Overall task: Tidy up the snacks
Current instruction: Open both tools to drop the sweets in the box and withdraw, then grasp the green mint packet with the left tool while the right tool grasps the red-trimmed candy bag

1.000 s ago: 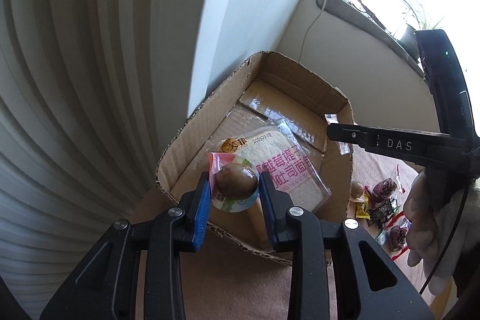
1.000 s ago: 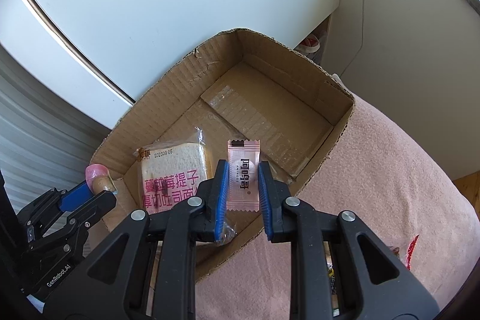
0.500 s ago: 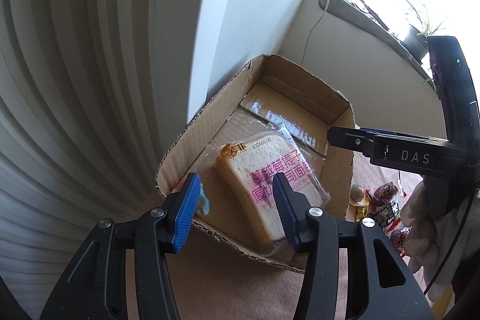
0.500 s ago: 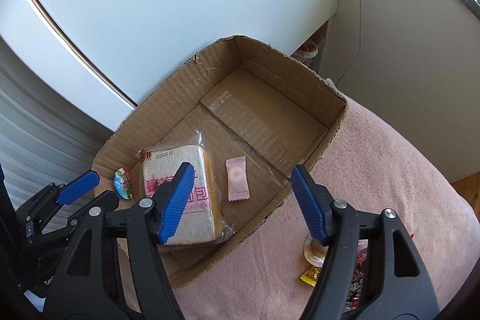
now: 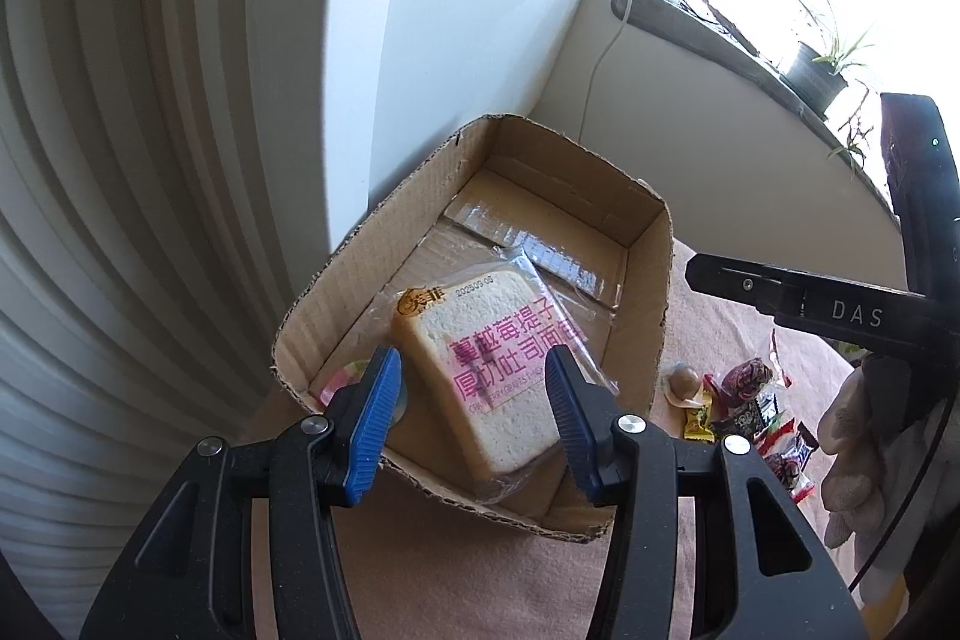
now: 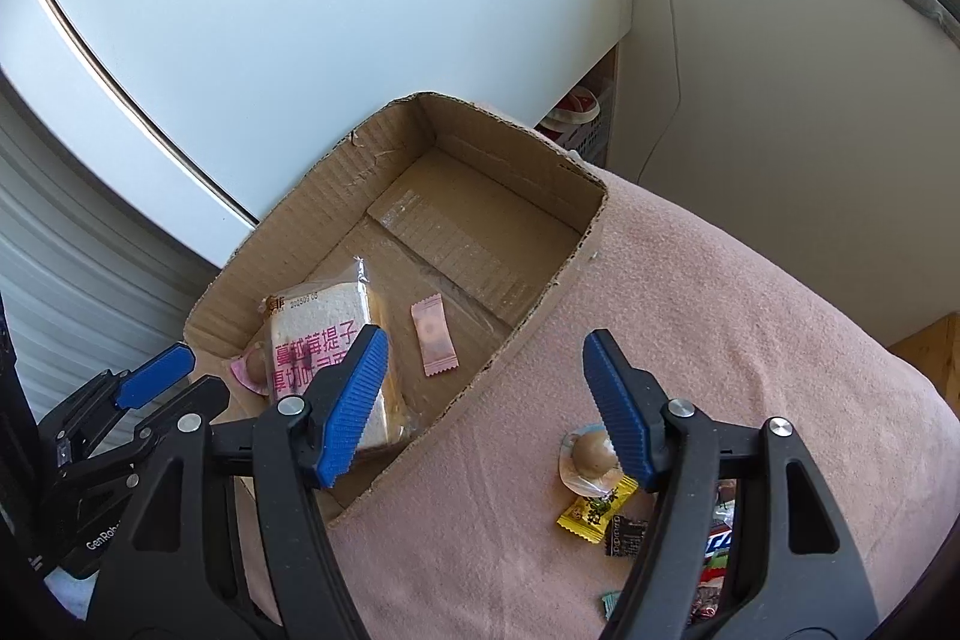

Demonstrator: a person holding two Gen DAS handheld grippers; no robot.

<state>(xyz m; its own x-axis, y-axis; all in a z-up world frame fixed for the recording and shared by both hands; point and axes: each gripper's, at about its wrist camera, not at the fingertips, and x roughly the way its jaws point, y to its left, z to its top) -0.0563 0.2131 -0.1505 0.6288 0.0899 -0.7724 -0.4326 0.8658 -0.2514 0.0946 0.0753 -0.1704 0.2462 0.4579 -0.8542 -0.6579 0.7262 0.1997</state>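
A: What is hard to read here?

B: The egg snack [image 6: 255, 369] in the near-left corner of the cardboard box [image 6: 558, 274] is half hidden behind the bread packet [image 6: 324, 340]; from the left wrist view only a pink and green edge of it shows past the left gripper [image 5: 471, 415]. The loose snack pile [image 6: 654, 526] on the pink cloth [image 6: 750, 340] is cut off by the right gripper [image 6: 486, 409], whose right finger [image 6: 618, 412] covers part of it (small wrappers, print too fine to read).

A: And the grippers themselves?

B: Both stand with jaws spread wide, nothing between the ribbed blue pads. The left one hangs over the box's near rim above the bread; the right one straddles the box's right wall and the cloth.

A: Materials?

B: The box is corrugated brown card, torn along its rim, with clear tape across the floor seam. The bread is a thick white slice in crinkled clear film with pink lettering, lying flat. Just beside it lies a flat pink sachet [image 6: 433, 336] with crimped ends. On the fuzzy cloth, a round brown egg pack [image 6: 591, 457] touches a yellow wrapper [image 6: 597, 508].
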